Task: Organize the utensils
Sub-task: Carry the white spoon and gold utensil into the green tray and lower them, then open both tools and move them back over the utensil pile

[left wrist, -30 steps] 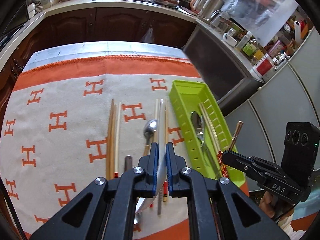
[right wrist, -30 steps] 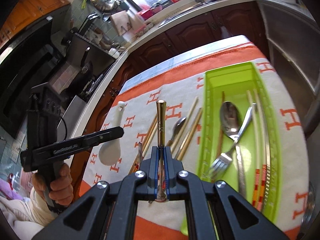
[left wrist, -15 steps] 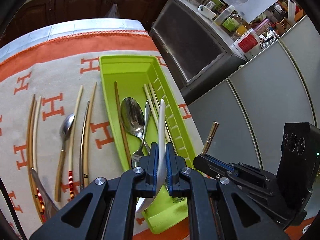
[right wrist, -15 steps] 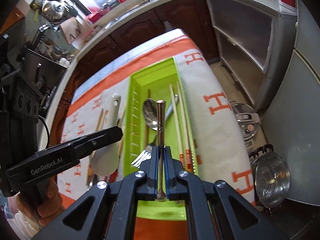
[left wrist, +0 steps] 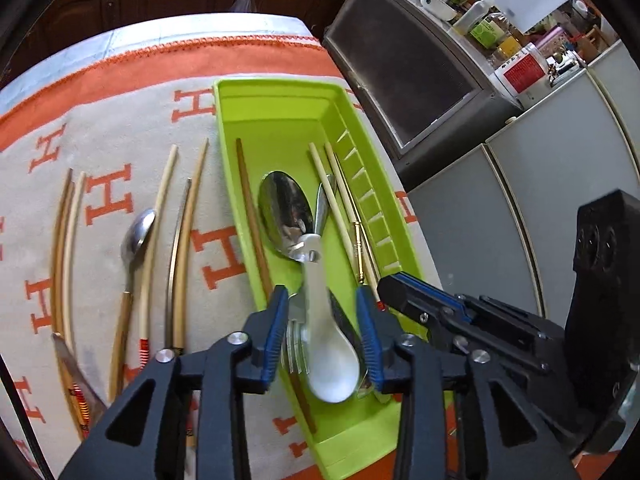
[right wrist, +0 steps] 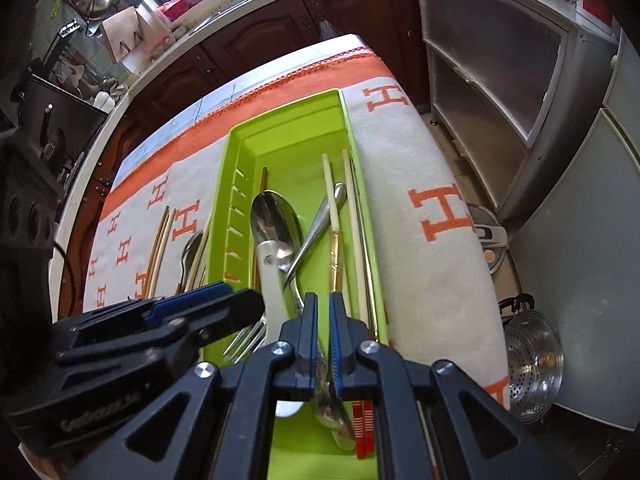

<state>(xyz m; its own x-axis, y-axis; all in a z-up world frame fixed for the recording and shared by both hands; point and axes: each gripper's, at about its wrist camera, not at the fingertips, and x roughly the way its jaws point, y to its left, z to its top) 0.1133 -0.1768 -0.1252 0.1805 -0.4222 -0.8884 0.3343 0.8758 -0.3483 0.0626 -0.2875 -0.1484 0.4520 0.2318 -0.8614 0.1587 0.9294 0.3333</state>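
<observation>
With the white ceramic spoon [left wrist: 322,320] lying in the green tray [left wrist: 276,110], the left tongs [left wrist: 323,312] are spreading, pads clear of it. The right tongs [right wrist: 323,328] sit nearly pressed together on a gold-handled utensil [right wrist: 335,256] low in the tray; releasing it looks next.

In the right wrist view, the right gripper [right wrist: 323,340] hides the lower end of the gold-handled utensil [right wrist: 335,256]; grip unclear.

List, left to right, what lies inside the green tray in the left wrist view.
Brown chopstick → large metal spoon → white ceramic spoon → pale chopsticks → gold-handled utensil, all in the green tray.
</observation>
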